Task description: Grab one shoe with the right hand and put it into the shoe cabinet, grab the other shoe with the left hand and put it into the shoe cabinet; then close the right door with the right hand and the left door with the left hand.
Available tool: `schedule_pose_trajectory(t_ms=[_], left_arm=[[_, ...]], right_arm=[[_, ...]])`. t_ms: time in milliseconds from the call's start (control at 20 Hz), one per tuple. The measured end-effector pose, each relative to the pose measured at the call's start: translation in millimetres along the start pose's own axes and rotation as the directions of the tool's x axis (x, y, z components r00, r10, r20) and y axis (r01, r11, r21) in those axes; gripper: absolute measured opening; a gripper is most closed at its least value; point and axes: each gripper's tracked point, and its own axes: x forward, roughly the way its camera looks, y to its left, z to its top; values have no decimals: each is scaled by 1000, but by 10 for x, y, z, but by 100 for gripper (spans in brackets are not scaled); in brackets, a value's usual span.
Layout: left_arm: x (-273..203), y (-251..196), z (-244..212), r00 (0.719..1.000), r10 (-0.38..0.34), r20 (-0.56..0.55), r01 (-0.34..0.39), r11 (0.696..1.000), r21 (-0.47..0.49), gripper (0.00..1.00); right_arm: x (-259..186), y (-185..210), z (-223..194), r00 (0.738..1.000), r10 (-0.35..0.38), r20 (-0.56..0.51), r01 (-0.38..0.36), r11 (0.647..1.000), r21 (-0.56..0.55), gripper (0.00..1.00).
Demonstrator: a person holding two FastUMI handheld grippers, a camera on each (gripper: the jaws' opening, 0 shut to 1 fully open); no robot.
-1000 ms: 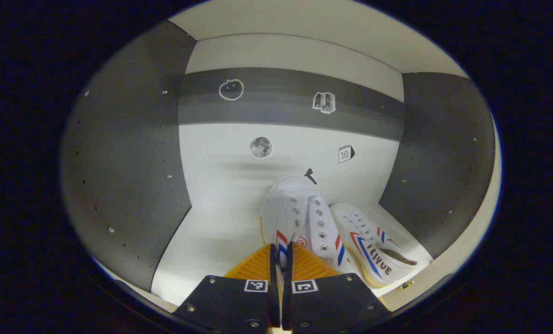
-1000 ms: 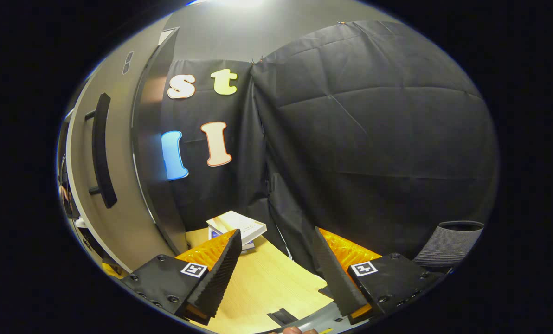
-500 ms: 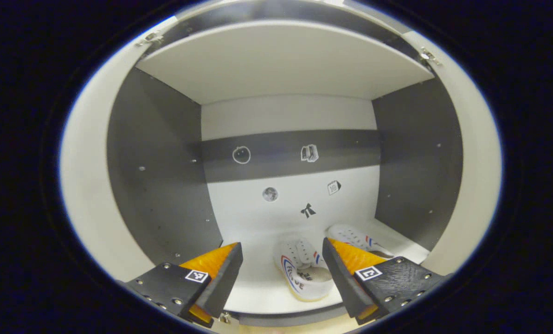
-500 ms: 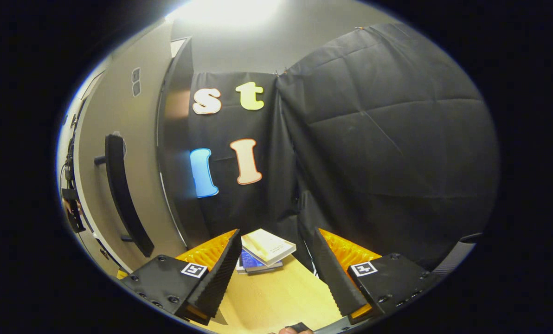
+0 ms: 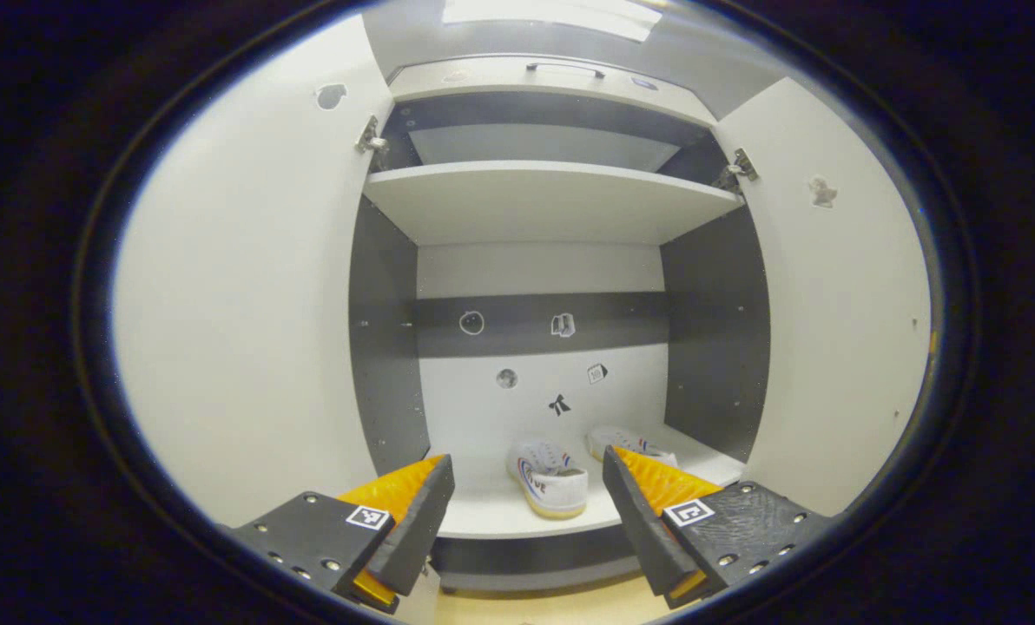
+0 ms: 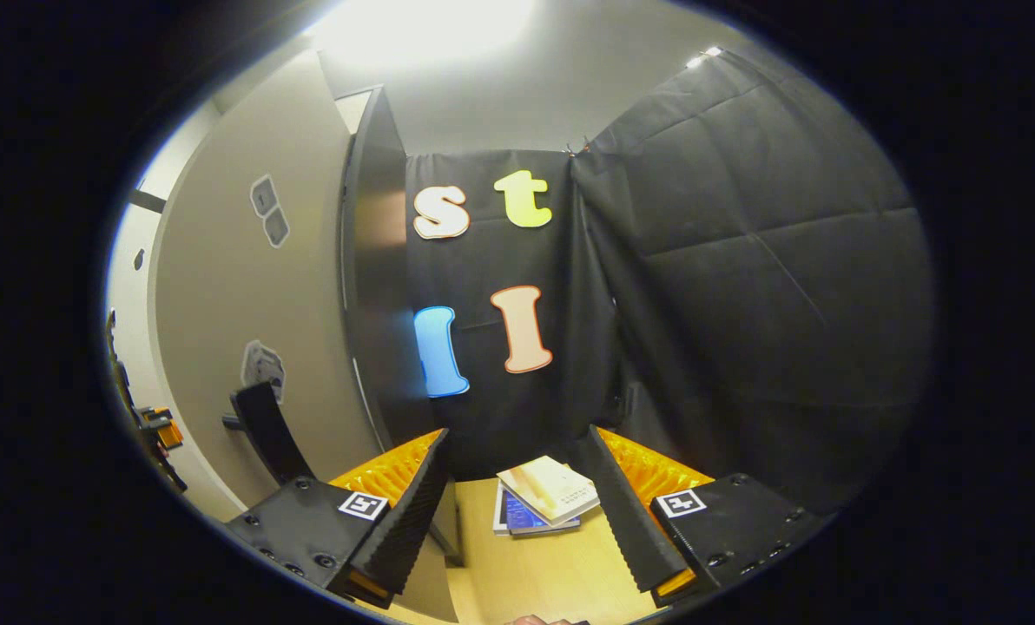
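In the left gripper view, the left gripper [image 5: 526,508] hangs in front of the shoe cabinet [image 5: 543,204] with its fingers spread wide and nothing between them. Both doors stand open: the left door [image 5: 240,295] on the left, the right door [image 5: 839,295] on the right. On the bottom shelf [image 5: 491,512] lie the two white shoes: the nearer shoe [image 5: 548,477] near the middle, the other shoe [image 5: 626,443] just beside it, farther back and to the right, partly hidden behind a finger.

In the right gripper view, the right gripper [image 6: 517,503] is spread apart and empty, facing the booth's wall. A cabinet door with a dark handle [image 6: 261,430] stands at the left. Stacked books [image 6: 543,503] lie on a wooden surface [image 6: 535,573] beyond the fingers.
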Motion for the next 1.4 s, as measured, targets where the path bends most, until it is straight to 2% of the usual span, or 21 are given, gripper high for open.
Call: schedule_pose_trajectory(t_ms=[100,150,200,300,400,500,550,600,650,700,750,800,1150,1200,1250,1400], left_arm=[[-174,12,-135,1000,3,-25,-4,1000,-24,100],[-245,-5,-165,1000,-8,-29,7,999,-43,99],[-317,-24,-176,999,-21,-28,20,998,-55,98],[-427,-28,-187,999,-33,-29,31,997,-73,100],[-508,47,-195,999,-22,-30,19,995,-97,98],[-603,117,-213,999,-10,-36,6,994,-113,100],[-644,163,-210,999,-4,-37,0,994,-110,100],[-685,200,-216,999,4,-39,-8,995,-103,98],[-737,230,-218,999,10,-41,-14,995,-97,100],[-783,246,-220,999,15,-46,-19,996,-92,100],[-830,275,-216,999,23,-46,-27,995,-92,100],[-873,297,-211,999,30,-43,-34,995,-96,100],[-1212,476,-367,994,81,-70,-91,983,-159,98],[-1246,504,-380,993,86,-76,-98,981,-165,98],[-1279,535,-387,992,95,-80,-107,980,-166,98],[-1458,669,-416,988,128,-88,-140,979,-148,98]], right_arm=[[-6,141,63,999,40,5,-40,999,-26,92],[0,188,57,999,54,-2,-54,997,-47,96],[-17,238,65,998,67,-12,-68,995,-69,92],[-64,342,100,995,94,-19,-96,990,-106,92],[-74,371,110,996,86,-15,-87,986,-139,92],[-83,397,83,996,85,-25,-87,989,-122,96],[-80,434,57,995,91,-37,-94,990,-107,92],[-83,465,61,995,95,-35,-98,990,-106,96],[-87,491,85,995,95,-26,-98,989,-114,92],[-100,528,97,995,99,-21,-101,987,-125,92],[-119,599,74,994,108,-25,-110,986,-124,92],[-137,678,59,992,125,-33,-128,985,-114,96],[-166,1291,-23,976,209,-56,-215,970,-110,96],[-160,1371,-25,974,218,-56,-223,968,-112,92],[-152,1447,-40,972,228,-58,-234,966,-109,96],[-118,1720,-90,965,255,-64,-260,962,-86,96]])
